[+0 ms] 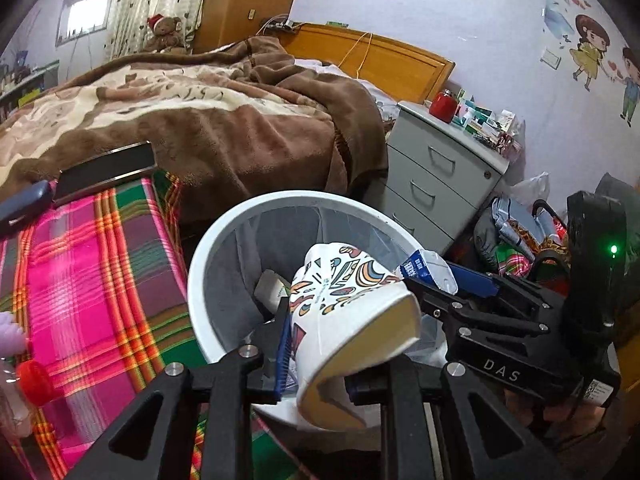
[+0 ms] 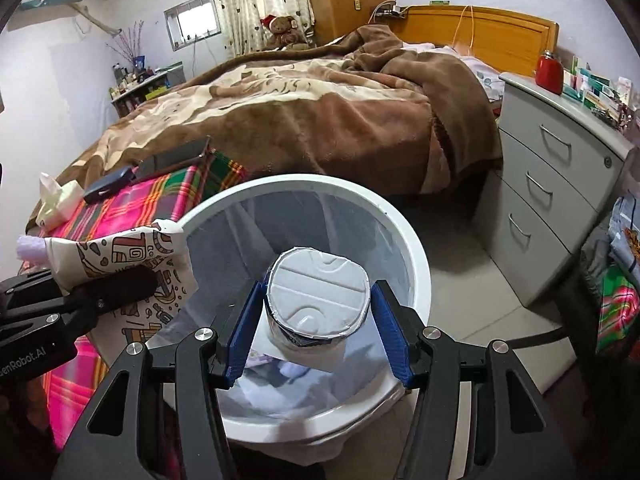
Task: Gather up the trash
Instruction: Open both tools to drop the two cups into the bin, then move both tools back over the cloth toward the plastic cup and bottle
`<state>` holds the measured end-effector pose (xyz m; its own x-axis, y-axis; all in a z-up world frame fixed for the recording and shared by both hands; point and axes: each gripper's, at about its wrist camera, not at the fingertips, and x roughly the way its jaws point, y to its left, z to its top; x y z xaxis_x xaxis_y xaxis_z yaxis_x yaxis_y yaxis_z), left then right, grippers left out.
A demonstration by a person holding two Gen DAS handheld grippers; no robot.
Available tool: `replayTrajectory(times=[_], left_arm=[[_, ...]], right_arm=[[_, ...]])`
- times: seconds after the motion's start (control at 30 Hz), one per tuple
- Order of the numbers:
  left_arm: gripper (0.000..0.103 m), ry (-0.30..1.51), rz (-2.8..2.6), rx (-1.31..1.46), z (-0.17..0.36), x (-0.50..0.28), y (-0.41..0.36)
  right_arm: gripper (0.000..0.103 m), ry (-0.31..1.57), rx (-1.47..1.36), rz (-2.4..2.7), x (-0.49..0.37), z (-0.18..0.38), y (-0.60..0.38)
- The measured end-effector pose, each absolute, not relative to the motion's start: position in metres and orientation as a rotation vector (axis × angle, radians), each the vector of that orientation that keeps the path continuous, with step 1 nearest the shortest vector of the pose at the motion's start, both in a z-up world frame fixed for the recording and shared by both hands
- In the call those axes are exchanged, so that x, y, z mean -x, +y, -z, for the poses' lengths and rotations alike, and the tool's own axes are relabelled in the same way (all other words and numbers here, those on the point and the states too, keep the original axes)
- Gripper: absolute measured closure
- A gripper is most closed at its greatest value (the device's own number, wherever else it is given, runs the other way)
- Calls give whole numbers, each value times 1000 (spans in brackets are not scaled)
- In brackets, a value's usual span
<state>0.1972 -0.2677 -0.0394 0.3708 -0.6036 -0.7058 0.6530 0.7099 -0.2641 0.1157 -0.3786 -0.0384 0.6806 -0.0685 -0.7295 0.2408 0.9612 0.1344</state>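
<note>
A paper cup point(image 1: 352, 320) and a carton point(image 2: 316, 304) are held over the bin point(image 2: 412, 248), which is flanked by a cloth-covered bench point(image 2: 160, 196) on the left and drawers point(image 2: 560, 184) on the right, with the bed point(image 2: 304, 112) behind.

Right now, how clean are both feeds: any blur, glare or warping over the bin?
Left wrist view: strong fisheye bending, dark corners, the window blown out, the plaid cloth softly smeared at the edge, the squashed paper cup sharp. Right wrist view: same curvature, the bin rim bowed, the carton crisp, even light, no glare on it.
</note>
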Motion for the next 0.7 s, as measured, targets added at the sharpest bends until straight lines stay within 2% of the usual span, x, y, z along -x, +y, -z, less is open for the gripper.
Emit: replayTrajectory(times=[0.03, 0.1, 0.17, 0.3, 0.7], left_arm=[[80, 881, 805, -58, 40, -199, -268], [60, 899, 793, -42, 44, -204, -269], [49, 893, 799, -44, 44, -204, -269], [49, 882, 810, -35, 40, -202, -267], [49, 804, 735, -24, 12, -178, -220]], right_arm=[[45, 819, -226, 174, -117, 40, -379], [45, 837, -222, 180, -119, 42, -380], [45, 846, -219, 185, -119, 43, -382], [39, 838, -238, 176, -116, 43, -382], [38, 768, -241, 178, -104, 22, -371]])
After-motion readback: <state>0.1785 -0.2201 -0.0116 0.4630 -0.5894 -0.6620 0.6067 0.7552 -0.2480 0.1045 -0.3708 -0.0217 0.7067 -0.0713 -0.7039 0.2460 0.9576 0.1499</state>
